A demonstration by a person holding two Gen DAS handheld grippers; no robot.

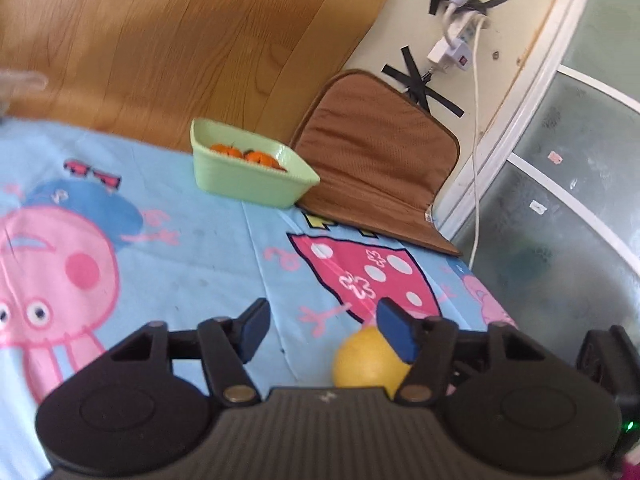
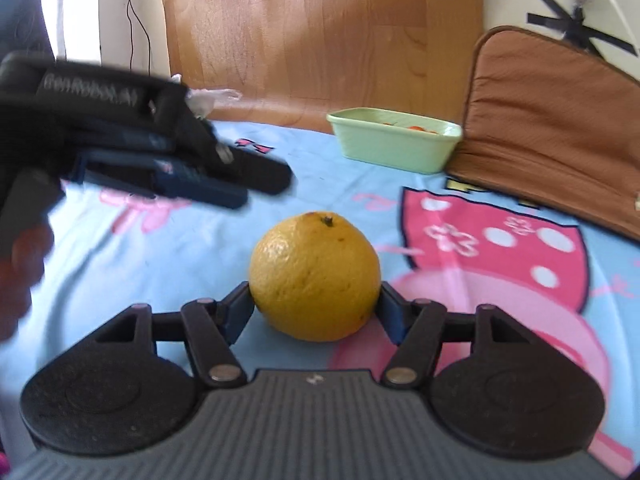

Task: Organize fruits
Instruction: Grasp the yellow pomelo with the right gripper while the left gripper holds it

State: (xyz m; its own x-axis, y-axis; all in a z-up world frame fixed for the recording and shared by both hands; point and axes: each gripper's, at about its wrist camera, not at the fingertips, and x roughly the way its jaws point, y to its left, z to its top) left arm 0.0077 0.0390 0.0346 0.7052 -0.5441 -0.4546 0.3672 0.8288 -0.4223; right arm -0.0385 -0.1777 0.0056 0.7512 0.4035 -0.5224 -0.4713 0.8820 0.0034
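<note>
Right gripper point(image 2: 316, 308) up close: pads on both sides of a yellow-orange citrus fruit point(image 2: 315, 276), clamped on it, stem end up. Fruit sits low over the blue cartoon-print blanket point(image 2: 208, 256); can't tell if it's touching the cloth or just lifted.

Left gripper point(image 1: 320, 330) next, jaws apart w/ nothing btwn them. In the left wrist view the same fruit point(image 1: 366, 360) peeks out beside & behind its right finger point(image 1: 396, 332), outside the gap. From the right wrist view that left gripper point(image 2: 256, 184) hangs above the blanket, left of the fruit, blurred, w/ part of a hand point(image 2: 24, 272) at the frame edge.

Further back: light green tub point(image 1: 252, 176) on the blanket, small orange fruits point(image 1: 244, 154) inside. Just right of it, a brown cushion point(image 1: 380, 160) leaning on the wall. Wooden board point(image 1: 180, 40) behind. Far wall: white power strip point(image 1: 448, 50) & black tape crosses point(image 1: 424, 84).
</note>
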